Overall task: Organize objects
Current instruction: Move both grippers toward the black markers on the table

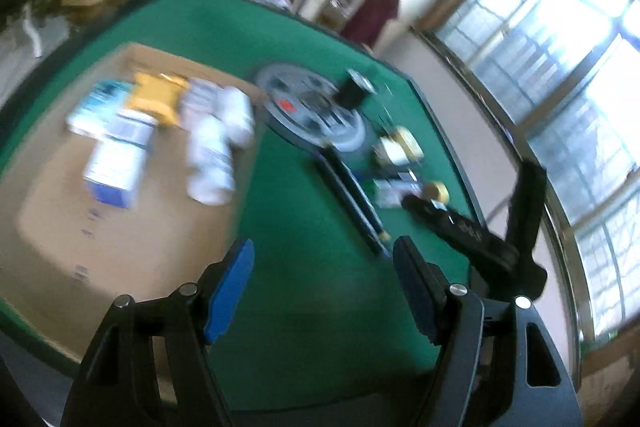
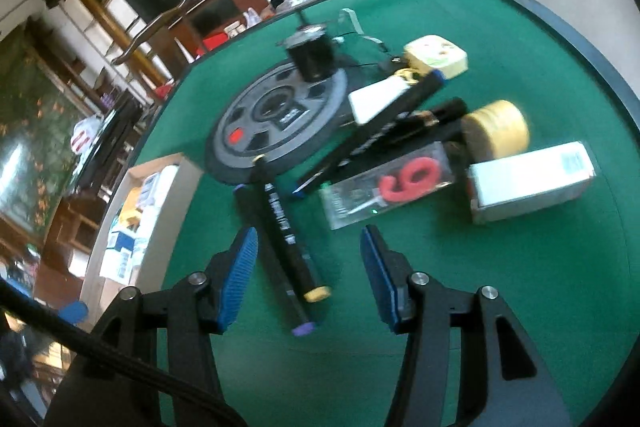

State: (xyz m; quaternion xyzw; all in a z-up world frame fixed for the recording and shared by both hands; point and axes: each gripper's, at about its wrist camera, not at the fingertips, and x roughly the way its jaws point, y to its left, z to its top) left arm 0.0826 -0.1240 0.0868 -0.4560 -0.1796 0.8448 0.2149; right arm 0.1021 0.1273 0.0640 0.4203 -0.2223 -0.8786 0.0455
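Both the right gripper [image 2: 308, 279] and left gripper [image 1: 324, 287] are hanging spread and empty while the black marker [image 2: 286, 227] is lying between the right pads on the green table [image 2: 520, 287] (light, rigid, prone to rolling, so best pinched mid-barrel).

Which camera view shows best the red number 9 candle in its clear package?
The right wrist view shows it best: the red number 9 candle lies sharp and unobstructed inside its clear package on the green table, beside a white box. In the left wrist view that area is small and motion-blurred, so the candle cannot be made out.
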